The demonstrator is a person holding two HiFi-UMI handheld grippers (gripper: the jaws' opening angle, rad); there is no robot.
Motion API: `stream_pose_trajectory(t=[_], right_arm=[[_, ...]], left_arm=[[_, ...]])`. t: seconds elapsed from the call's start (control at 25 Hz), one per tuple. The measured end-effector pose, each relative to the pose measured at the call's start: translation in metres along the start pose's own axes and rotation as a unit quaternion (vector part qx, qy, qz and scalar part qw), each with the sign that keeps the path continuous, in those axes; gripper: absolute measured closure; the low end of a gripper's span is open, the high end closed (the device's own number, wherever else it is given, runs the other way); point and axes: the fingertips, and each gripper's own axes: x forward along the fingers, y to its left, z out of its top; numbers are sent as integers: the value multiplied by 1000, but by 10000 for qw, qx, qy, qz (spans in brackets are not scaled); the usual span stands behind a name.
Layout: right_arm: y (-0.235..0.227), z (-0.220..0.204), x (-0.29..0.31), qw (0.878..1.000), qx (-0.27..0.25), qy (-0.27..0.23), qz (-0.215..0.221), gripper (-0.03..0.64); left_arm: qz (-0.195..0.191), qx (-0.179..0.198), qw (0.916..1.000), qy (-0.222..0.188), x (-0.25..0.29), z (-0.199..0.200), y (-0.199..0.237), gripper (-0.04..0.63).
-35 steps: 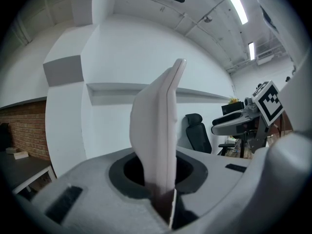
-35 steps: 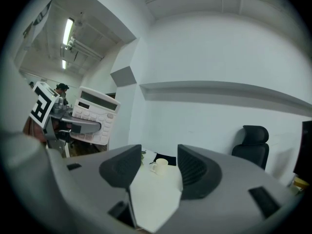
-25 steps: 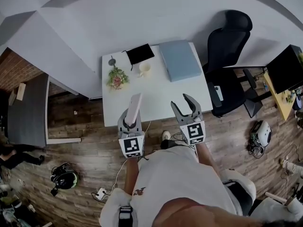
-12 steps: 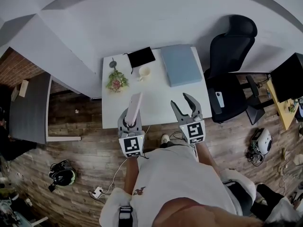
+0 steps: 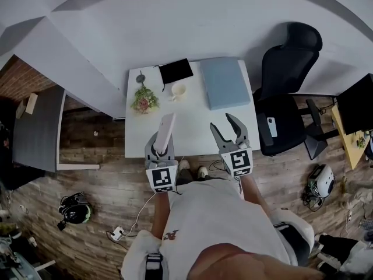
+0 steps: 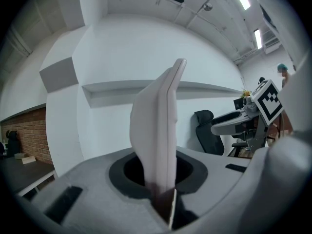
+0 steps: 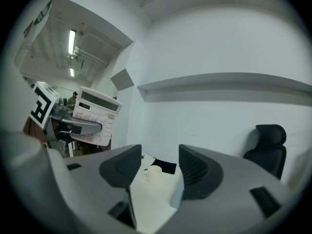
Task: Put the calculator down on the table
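Note:
My left gripper (image 5: 164, 140) is shut on a white calculator (image 5: 166, 130), which it holds edge-up over the near edge of the white table (image 5: 192, 127). In the left gripper view the calculator (image 6: 161, 126) stands upright between the jaws and hides the table. The right gripper view shows the calculator (image 7: 96, 116) from its key side, high at the left. My right gripper (image 5: 229, 130) stands open with nothing in it, beside the left one over the table's near edge. Its two fingertips (image 7: 127, 164) frame the table top.
On the table stand a white cup (image 5: 178, 90), a small flower plant (image 5: 144, 98), a black pad (image 5: 175, 70) and a pale blue folder (image 5: 224, 83). A black office chair (image 5: 285, 69) is at the table's right. Cables and gear lie on the wooden floor.
Both grippers keep their hold and pose. The table and chair have shifted slightly in the head view as the person moved; feet now show under the table's near edge.

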Motion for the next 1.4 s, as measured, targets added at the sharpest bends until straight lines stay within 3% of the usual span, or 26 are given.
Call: stream_pose_trajectory(t=[0.52,1.4], right_arm=[[-10,0,28,9999,-9,-31,-110,383],[-25,6,122,9986,-123,197,-474,382]], left_arm=[[-128,22,9999,-72,35,-1,15,525],[-496,-176,9986,-113,121,-16,78,525]])
